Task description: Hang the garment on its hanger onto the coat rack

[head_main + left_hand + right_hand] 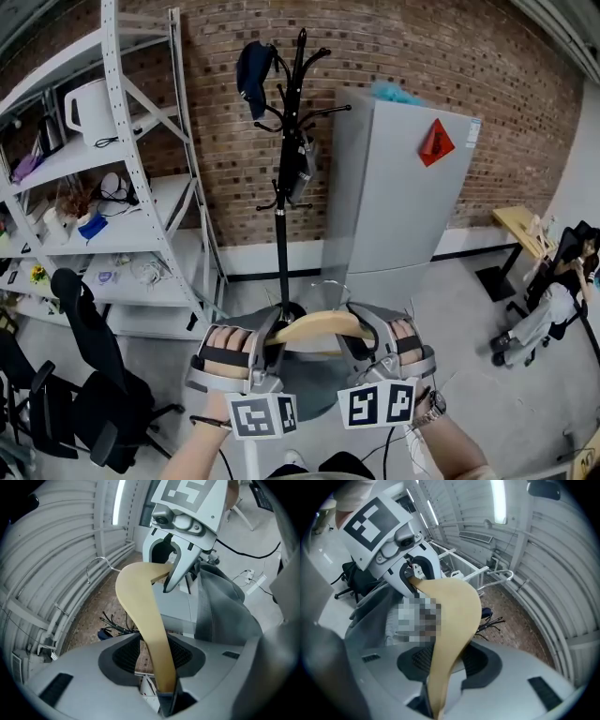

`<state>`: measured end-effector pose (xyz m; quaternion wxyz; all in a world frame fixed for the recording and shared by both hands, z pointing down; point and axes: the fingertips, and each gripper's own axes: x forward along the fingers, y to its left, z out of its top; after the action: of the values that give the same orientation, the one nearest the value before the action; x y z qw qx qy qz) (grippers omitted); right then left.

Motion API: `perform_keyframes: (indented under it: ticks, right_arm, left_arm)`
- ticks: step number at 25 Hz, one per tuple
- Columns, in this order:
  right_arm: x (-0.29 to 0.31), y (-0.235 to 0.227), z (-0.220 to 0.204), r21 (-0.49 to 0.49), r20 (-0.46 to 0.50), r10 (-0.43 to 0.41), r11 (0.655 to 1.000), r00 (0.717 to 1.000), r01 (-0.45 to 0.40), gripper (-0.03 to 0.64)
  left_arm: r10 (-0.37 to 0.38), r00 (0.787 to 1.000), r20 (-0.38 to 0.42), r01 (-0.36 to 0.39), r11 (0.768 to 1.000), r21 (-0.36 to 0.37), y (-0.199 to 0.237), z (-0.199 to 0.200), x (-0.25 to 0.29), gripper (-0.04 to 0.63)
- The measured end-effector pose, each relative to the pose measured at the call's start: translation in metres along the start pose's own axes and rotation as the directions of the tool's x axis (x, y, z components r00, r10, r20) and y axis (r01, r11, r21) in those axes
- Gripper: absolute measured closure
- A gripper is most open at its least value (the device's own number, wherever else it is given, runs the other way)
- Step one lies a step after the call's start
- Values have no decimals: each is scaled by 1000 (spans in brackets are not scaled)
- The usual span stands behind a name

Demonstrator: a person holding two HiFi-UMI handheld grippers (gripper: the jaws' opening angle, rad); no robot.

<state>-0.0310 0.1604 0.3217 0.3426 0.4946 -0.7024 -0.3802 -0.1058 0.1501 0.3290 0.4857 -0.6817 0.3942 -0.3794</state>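
Hanger (319, 326): wooden, long axis level, running left to right, arch up; both tips hidden in the jaws. Left gripper (268, 336) clamps one end, right gripper (362, 330) the other. Garment (220, 611): grey, mostly hidden below. Coat rack (281, 187): ahead, apart.

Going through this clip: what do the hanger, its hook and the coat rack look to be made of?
The hanger looks like pale wood: smooth, matt tan, no shine. Its hook is thin silvery wire, likely bare metal. The coat rack is probably black-painted metal: slim pole, thin curved arms, slight gloss.
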Motion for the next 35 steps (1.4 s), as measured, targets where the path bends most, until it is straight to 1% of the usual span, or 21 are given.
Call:
perform_keyframes:
  ticks: [6,11,14,20,22,27,30,32,35]
  right_arm:
    - [30,-4,-8,-2,3,10,1000,1000,-10,474]
    - [57,-20,-26,2,24,14,1000,1000,-14,474]
    - [73,-29,-39,2,53,31,1000,998,-31,472]
    - [109,-54,-69,-5,118,68,998,991,-68,472]
    - [118,-62,-81,-10,139,85,996,987,-85,471]
    - [138,-79,-105,-25,189,116,993,975,-113,469]
    - [147,-79,-111,-39,206,133,991,969,-128,469]
    - [153,-76,-112,-43,218,146,989,965,-140,469]
    - [169,-78,-117,-43,222,155,988,963,-149,463]
  left_arm:
    - [-20,1000,-9,20,1000,9,2,-12,30,436]
    - [-6,1000,-31,6,1000,7,10,-8,63,436]
    - [3,998,-58,-2,1000,5,12,-6,84,437]
    - [17,992,-127,-18,1000,-1,20,5,130,478]
    - [18,988,-151,-19,1000,-1,20,11,143,492]
    - [22,975,-219,-24,1000,-7,20,24,173,492]
    - [9,971,-239,-15,1000,-24,16,23,182,492]
    - [-12,968,-250,5,1000,-31,11,17,189,492]
    - [-33,965,-260,28,999,-23,10,11,205,492]
